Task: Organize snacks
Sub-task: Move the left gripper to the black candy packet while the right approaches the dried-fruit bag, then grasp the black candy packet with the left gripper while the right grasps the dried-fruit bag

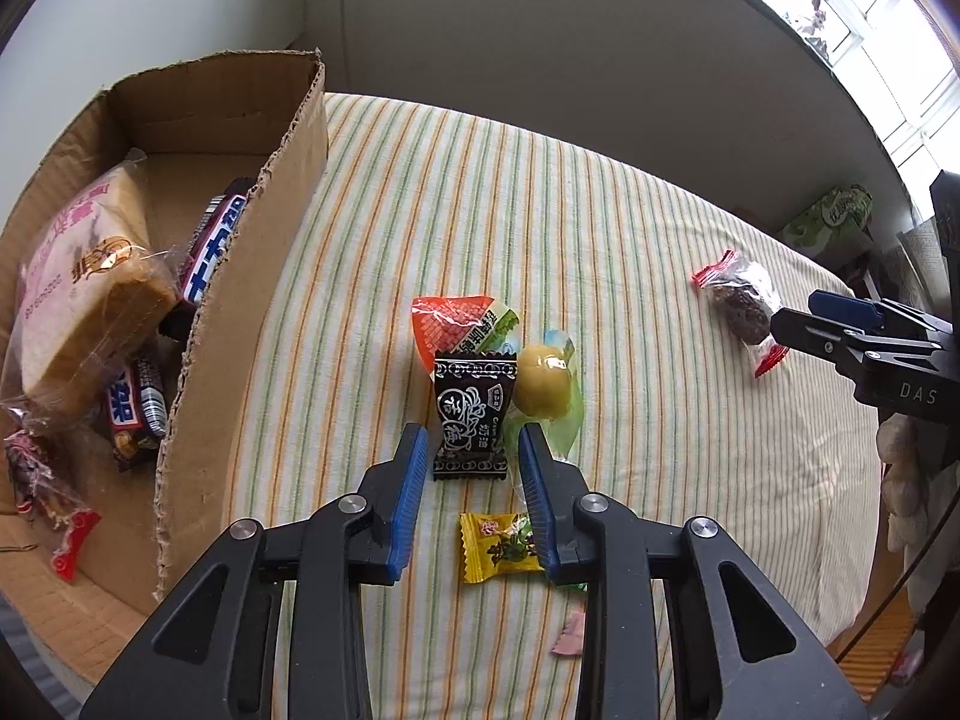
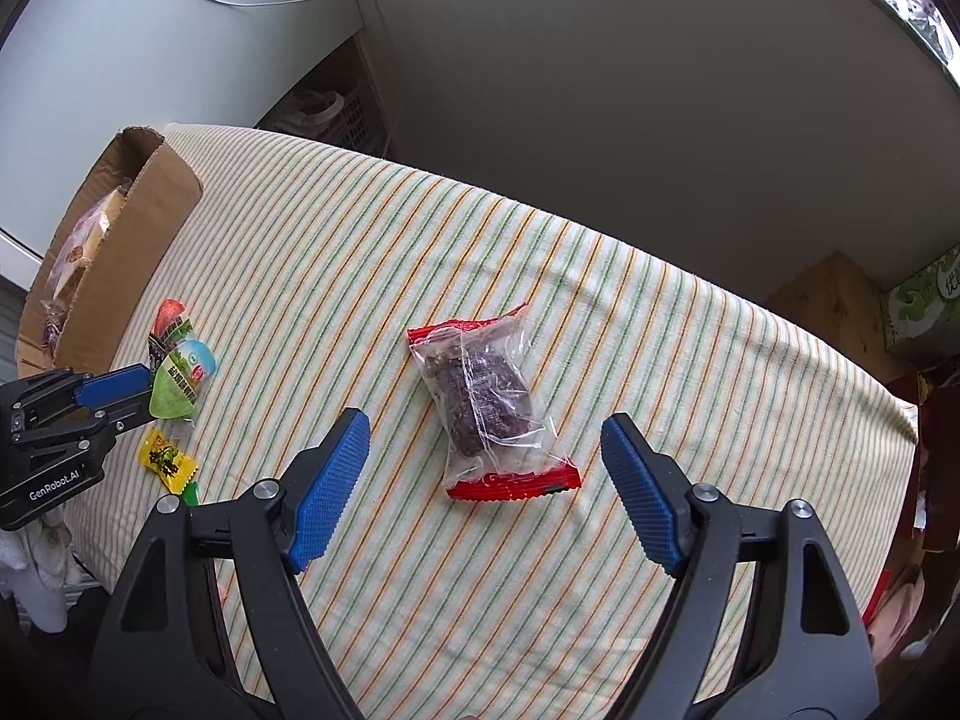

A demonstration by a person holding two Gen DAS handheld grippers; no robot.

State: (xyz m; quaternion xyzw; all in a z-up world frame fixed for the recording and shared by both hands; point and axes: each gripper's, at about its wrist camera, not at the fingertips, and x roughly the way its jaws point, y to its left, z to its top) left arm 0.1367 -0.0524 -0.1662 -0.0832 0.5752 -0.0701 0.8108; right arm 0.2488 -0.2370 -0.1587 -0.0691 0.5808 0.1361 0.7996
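In the left wrist view a black sachet (image 1: 474, 414) lies flat on the striped cloth (image 1: 600, 180). Its lower half sits between the blue pads of my left gripper (image 1: 474, 438), which stand close to its edges without squeezing it. Beside it lie a red-and-green packet (image 1: 462, 324), a yellow ball in a green wrapper (image 1: 543, 390) and a yellow candy (image 1: 498, 546). My right gripper (image 2: 486, 423) is wide open over a clear packet with red ends (image 2: 492, 408) that holds a dark snack. The packet lies ahead of and between the fingertips, untouched.
A torn cardboard box (image 1: 240, 300) stands at the left, holding wrapped bread (image 1: 90, 300) and chocolate bars (image 1: 213, 252). A green carton (image 2: 924, 300) sits past the cloth's right edge. A pink scrap (image 1: 570, 636) lies near the front edge. The wall is close behind.
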